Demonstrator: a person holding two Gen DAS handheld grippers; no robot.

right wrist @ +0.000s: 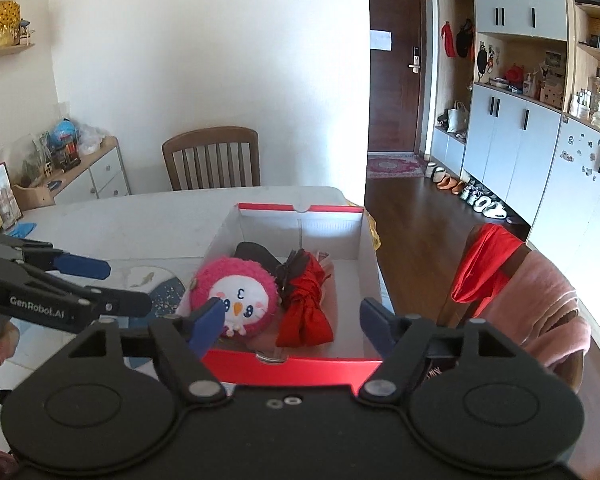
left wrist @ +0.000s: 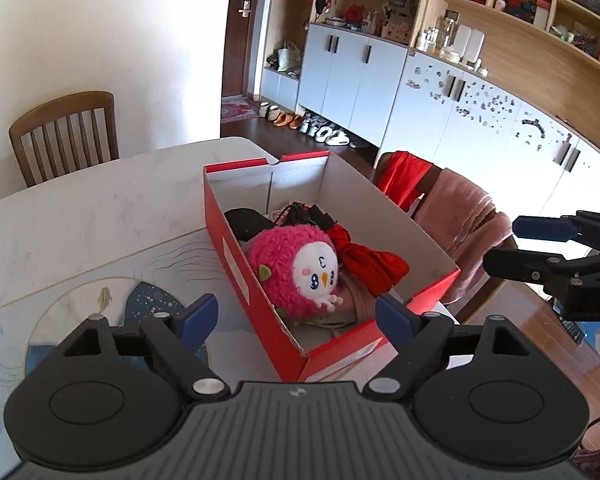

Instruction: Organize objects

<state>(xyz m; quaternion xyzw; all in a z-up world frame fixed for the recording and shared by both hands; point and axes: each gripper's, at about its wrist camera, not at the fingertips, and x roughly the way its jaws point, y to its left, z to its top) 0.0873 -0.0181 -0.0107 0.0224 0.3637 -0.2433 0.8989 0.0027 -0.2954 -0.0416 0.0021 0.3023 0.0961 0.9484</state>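
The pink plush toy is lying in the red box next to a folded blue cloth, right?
Not quite: the cloth beside the pink plush toy in the red box is red, not blue, as the right wrist view shows.

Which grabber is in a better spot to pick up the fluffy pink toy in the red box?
Probably the left gripper: it is open, and the pink toy lies between its fingers, in the red box. The right gripper, also open, frames the toy off-centre.

A pale, marble-patterned worktop [left wrist: 100,200] fills the left and centre of the frame. A red shoebox [left wrist: 236,240] stands open on it at centre, its near end over a printed mat [left wrist: 60,320] showing a goldfish and a dark blue shape at lower left.
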